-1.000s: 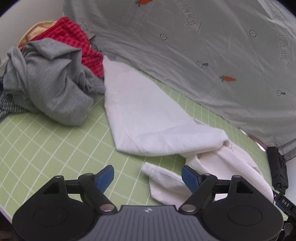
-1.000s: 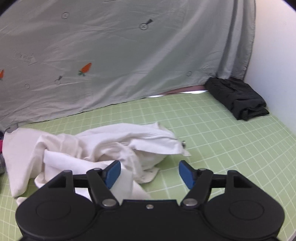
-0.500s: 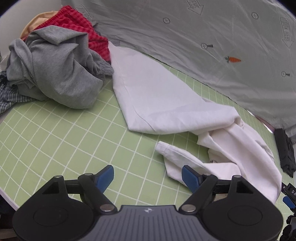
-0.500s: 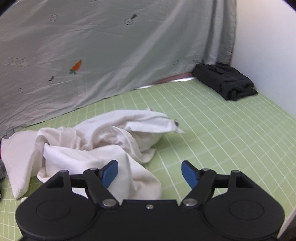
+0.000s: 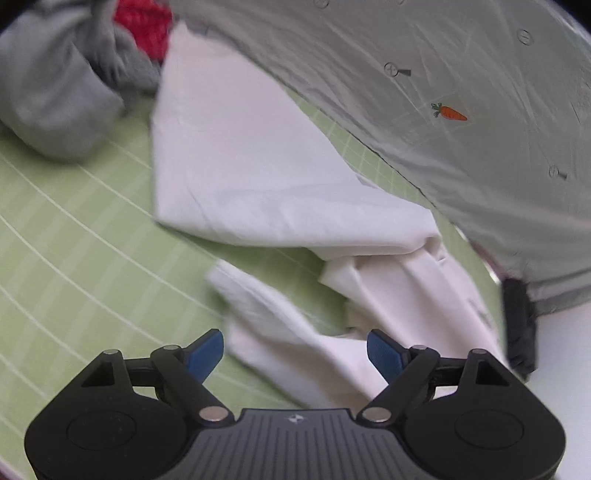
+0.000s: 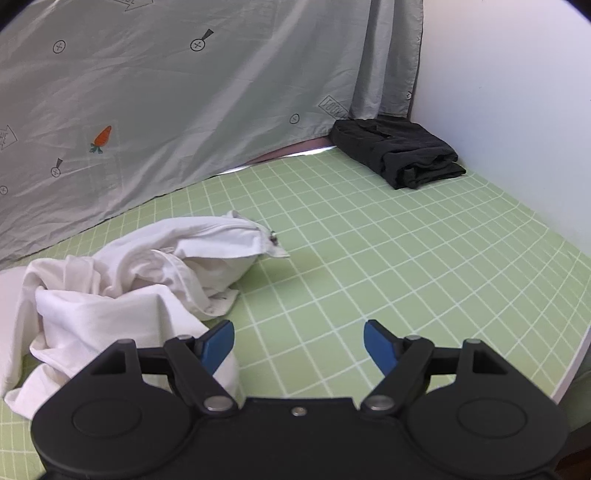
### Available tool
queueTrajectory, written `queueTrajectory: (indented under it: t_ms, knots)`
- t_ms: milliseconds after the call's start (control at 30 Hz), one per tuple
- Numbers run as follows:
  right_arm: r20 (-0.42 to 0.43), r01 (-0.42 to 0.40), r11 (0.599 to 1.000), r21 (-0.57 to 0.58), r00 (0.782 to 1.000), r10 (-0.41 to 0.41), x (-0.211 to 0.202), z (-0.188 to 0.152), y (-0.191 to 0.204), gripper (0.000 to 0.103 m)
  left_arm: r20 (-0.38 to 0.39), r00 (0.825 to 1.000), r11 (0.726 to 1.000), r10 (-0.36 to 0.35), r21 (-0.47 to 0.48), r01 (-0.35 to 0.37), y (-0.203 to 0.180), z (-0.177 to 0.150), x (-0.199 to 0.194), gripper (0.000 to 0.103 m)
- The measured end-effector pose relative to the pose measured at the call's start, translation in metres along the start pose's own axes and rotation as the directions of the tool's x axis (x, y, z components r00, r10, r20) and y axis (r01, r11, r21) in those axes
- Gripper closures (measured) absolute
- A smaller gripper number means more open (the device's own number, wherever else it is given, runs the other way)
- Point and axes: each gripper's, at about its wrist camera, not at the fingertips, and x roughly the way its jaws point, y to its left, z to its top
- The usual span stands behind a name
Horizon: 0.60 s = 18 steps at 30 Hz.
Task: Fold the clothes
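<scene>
A crumpled white garment (image 5: pixel 266 177) lies on the green grid mat (image 5: pixel 74 258); one flat part reaches toward the back left and a loose end lies near me. It also shows in the right wrist view (image 6: pixel 122 288), bunched at the left. My left gripper (image 5: pixel 295 349) is open and empty, hovering over the garment's near end. My right gripper (image 6: pixel 299 341) is open and empty over bare mat (image 6: pixel 406 266), with its left finger beside the garment's edge.
A pile of grey (image 5: pixel 55 92) and red (image 5: pixel 144 22) clothes sits at the back left. A folded black garment (image 6: pixel 402 155) lies in the far right corner by the white wall. A grey printed sheet (image 6: pixel 166 92) hangs behind the table. The table edge (image 6: pixel 569 373) runs at right.
The left gripper has swung right and closer to the white garment, whose near end now lies between its fingers. The right gripper has turned right, toward bare mat. Both stayed open.
</scene>
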Motion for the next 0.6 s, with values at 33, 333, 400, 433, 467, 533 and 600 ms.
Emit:
queueTrajectory:
  t_ms: [33, 333, 400, 433, 467, 533, 600]
  knots:
    - [-0.004, 0.0, 1.0, -0.004, 1.0, 0.0, 0.001, 0.0, -0.001, 0.024, -0.014, 1.0, 1.0, -0.01, -0.019, 0.01, -0.002, 0.001, 0.008, 0.018]
    - [-0.035, -0.01, 0.999, -0.034, 0.999, 0.009, 0.008, -0.004, -0.003, 0.024, -0.027, 0.999, 0.994, 0.036, -0.1, -0.038, 0.01, 0.001, 0.028, 0.097]
    - [-0.043, -0.015, 0.999, -0.04, 0.999, 0.013, 0.011, -0.004, 0.001, 0.024, 0.034, 0.996, 0.989, 0.079, -0.127, -0.074, 0.027, 0.009, 0.011, 0.099]
    - [-0.046, -0.018, 0.999, -0.044, 0.999, 0.016, 0.012, -0.005, 0.004, 0.024, 0.068, 0.992, 0.985, 0.107, -0.144, -0.096, 0.038, 0.015, 0.001, 0.099]
    - [-0.049, -0.023, 0.999, -0.05, 0.999, 0.02, 0.014, -0.005, 0.007, 0.024, 0.108, 0.983, 0.978, 0.148, -0.164, -0.129, 0.049, 0.021, -0.01, 0.099]
    - [-0.053, -0.032, 0.997, -0.064, 0.998, 0.029, 0.017, -0.006, 0.014, 0.024, 0.202, 0.938, 0.949, 0.28, -0.207, -0.239, 0.077, 0.037, -0.034, 0.099]
    - [-0.061, -0.04, 0.996, -0.081, 0.998, 0.035, 0.019, -0.008, 0.022, 0.024, 0.288, 0.841, 0.885, 0.457, -0.242, -0.398, 0.106, 0.051, -0.058, 0.099]
